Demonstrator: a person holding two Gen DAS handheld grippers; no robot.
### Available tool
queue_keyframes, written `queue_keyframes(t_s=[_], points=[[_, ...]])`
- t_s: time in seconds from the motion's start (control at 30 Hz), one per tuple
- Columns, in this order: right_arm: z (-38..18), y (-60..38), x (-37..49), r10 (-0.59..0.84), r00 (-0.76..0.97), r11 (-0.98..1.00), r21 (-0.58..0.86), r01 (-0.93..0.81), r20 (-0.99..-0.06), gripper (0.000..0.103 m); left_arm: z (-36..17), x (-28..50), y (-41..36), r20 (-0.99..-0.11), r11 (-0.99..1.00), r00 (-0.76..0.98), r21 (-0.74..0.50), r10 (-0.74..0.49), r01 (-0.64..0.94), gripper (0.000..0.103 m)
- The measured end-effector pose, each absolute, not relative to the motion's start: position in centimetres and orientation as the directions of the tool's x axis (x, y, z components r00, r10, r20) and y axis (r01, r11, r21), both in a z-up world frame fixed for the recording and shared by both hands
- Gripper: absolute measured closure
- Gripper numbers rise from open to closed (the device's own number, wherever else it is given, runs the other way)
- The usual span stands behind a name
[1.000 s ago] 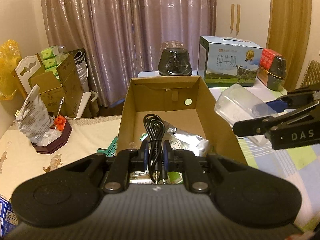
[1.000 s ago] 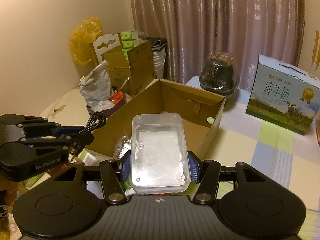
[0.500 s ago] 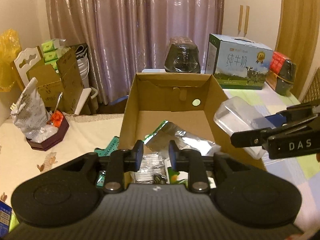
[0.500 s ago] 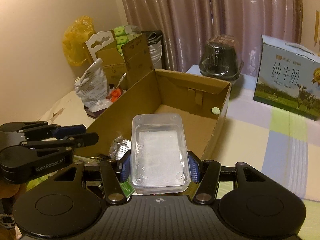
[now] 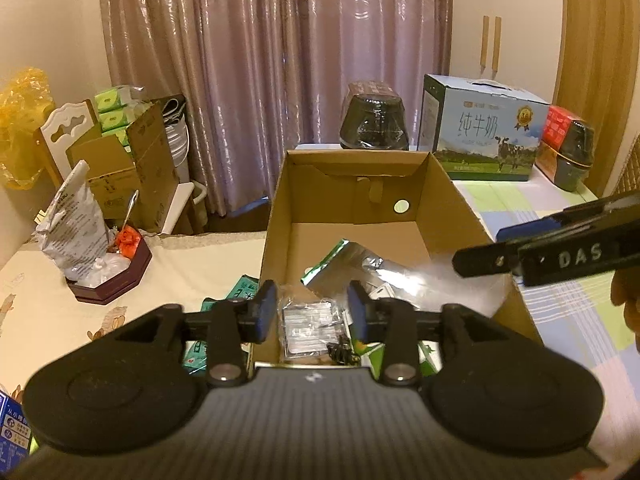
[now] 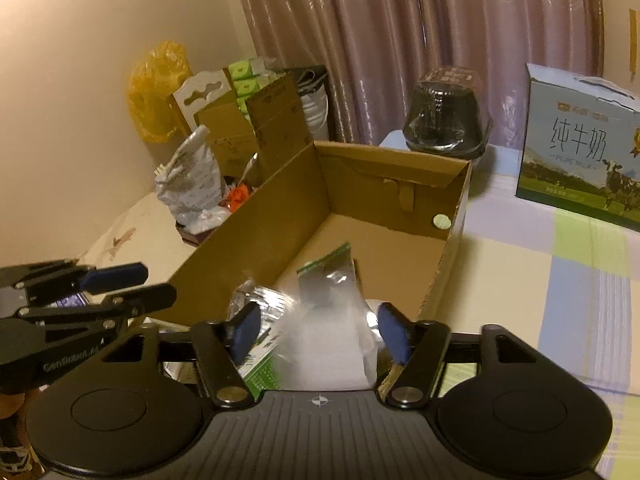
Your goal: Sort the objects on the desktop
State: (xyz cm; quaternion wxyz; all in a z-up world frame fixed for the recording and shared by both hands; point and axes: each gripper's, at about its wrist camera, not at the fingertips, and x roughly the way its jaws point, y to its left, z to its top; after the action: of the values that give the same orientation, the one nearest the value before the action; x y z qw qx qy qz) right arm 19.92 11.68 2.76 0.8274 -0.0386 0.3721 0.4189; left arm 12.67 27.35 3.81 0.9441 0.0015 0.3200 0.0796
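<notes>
An open cardboard box (image 5: 276,216) (image 6: 456,216) stands in front of both grippers. Inside lie a silver foil bag (image 5: 360,268) (image 6: 328,280), a clear packet (image 5: 308,320) and a black cable (image 5: 340,350) at the near end. My left gripper (image 5: 312,312) (image 6: 154,282) hangs over that near end, its jaws opening with nothing between them. My right gripper (image 6: 320,332) (image 5: 480,246) is over the box's right side, jaws opening. A clear plastic case (image 6: 328,340), blurred, sits loose between its pads, which stand apart from it.
A milk carton box (image 5: 484,128) (image 6: 580,148) and a dark domed container (image 5: 374,120) stand behind the cardboard box. At left are a foil bag in a dark red tray (image 5: 108,284), a chair and cartons. Green packets (image 5: 240,292) lie beside the box.
The left gripper opened and the black cable dropped from it into the box. The right gripper sank a little, then opened, and the clear case slips down out of its grip.
</notes>
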Motion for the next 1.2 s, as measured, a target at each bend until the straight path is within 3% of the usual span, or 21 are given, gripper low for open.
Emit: queue_keyframes(t_s=[0.2, 0.27, 0.43, 0.57, 0.8, 1.2], points=[[4.0, 8.5, 19.6, 0.655, 0.389, 0.671, 0.262, -0.694, -0.647, 0.027, 4.3, 10.5, 25.9, -0.589, 0.984, 0.79, 0.053, 0.168, -0.169, 0.034], [4.4, 7.5, 19.1, 0.652, 0.397, 0.678, 0.262, -0.687, -0.646, 0.022, 4.4, 9.8, 25.2, -0.589, 0.982, 0.789, 0.05, 0.175, -0.18, 0.017], [5.5, 5.5, 16.6, 0.611, 0.424, 0.712, 0.229, -0.664, -0.668, 0.006, 5.4, 8.0, 23.7, -0.583, 0.975, 0.789, 0.03, 0.196, -0.22, 0.002], [6.6, 3.9, 13.6, 0.59, 0.45, 0.724, 0.193, -0.662, -0.67, 0.002, 6.6, 5.8, 22.5, -0.578, 0.966, 0.785, 0.027, 0.225, -0.257, 0.001], [8.1, 1.2, 8.1, 0.584, 0.425, 0.717, 0.194, -0.67, -0.691, 0.002, 8.3, 0.8, 20.7, -0.58, 0.947, 0.772, 0.001, 0.261, -0.32, 0.001], [11.0, -1.6, 1.0, 0.582, 0.488, 0.725, 0.143, -0.674, -0.651, 0.002, 12.2, -6.4, 16.8, -0.61, 0.936, 0.747, -0.025, 0.265, -0.352, 0.001]])
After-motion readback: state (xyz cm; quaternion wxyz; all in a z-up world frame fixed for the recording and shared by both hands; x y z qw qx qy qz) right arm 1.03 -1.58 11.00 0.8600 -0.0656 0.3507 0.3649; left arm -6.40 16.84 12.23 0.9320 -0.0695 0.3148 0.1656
